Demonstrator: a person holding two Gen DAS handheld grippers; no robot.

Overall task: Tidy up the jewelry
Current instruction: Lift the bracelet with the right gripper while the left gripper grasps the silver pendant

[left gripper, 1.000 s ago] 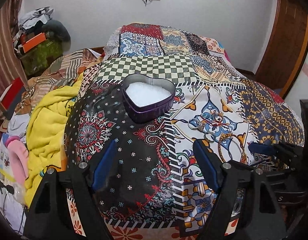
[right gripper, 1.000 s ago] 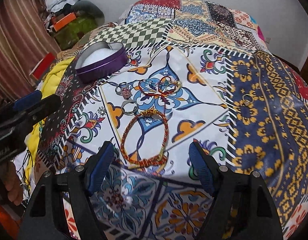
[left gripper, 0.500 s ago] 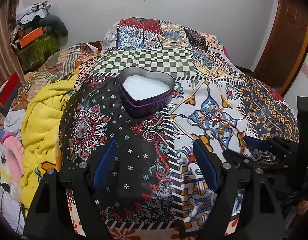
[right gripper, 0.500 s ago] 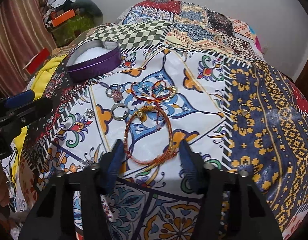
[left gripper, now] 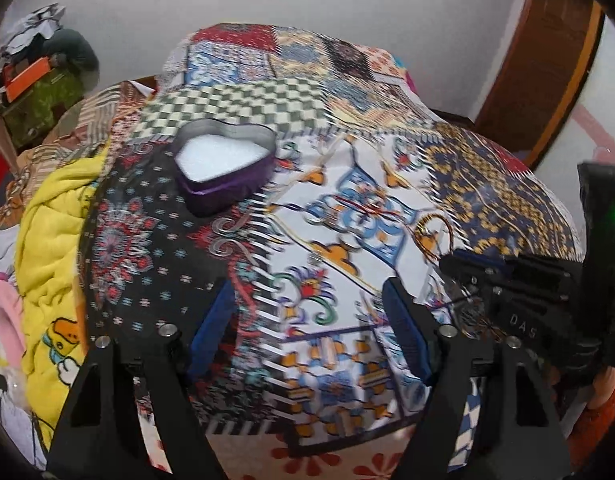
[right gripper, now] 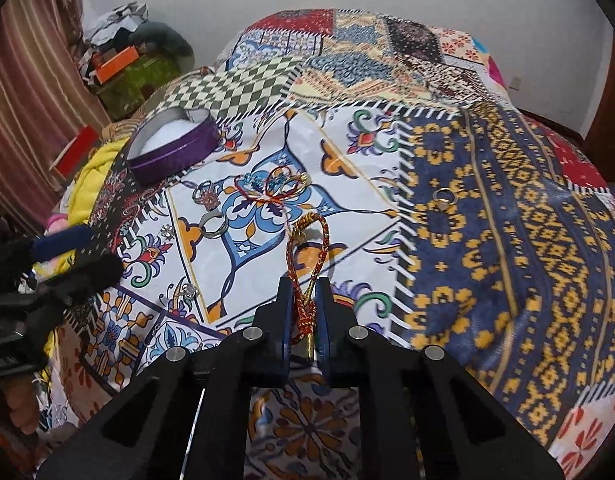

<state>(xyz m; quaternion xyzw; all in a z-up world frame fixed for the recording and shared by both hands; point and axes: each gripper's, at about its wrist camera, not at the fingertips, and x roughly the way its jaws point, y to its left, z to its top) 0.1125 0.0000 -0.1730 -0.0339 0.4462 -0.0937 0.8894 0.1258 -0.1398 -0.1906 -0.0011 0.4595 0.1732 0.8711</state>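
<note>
Right wrist view: the right gripper [right gripper: 303, 300] has just clamped its blue pads together on the near end of a red-and-gold braided bracelet [right gripper: 307, 264], whose loop is squeezed narrow and runs away toward 12 o'clock over the patchwork bedspread [right gripper: 507, 240]. At about 11 o'clock from it lie a silver ring [right gripper: 213, 225], a jewelled ring [right gripper: 206, 197] and a tangle of red thread bracelets [right gripper: 279, 186]; farther along the same line sits a purple heart-shaped tin [right gripper: 173, 146], its lid off and white padding showing. A gold ring [right gripper: 443, 198] lies apart at 2 o'clock on the blue-and-yellow patch. A small sparkly stud [right gripper: 189, 291] lies at 9 o'clock, and beyond it the left gripper [right gripper: 73, 252] enters from the picture's edge.

In the blurred left wrist view, the left gripper [left gripper: 307, 316] has its jaws wide apart, just narrowed a little, with only bedspread between them. The tin [left gripper: 227, 168] stands at 11 o'clock, a yellow blanket [left gripper: 55, 232] at 9 o'clock.
</note>
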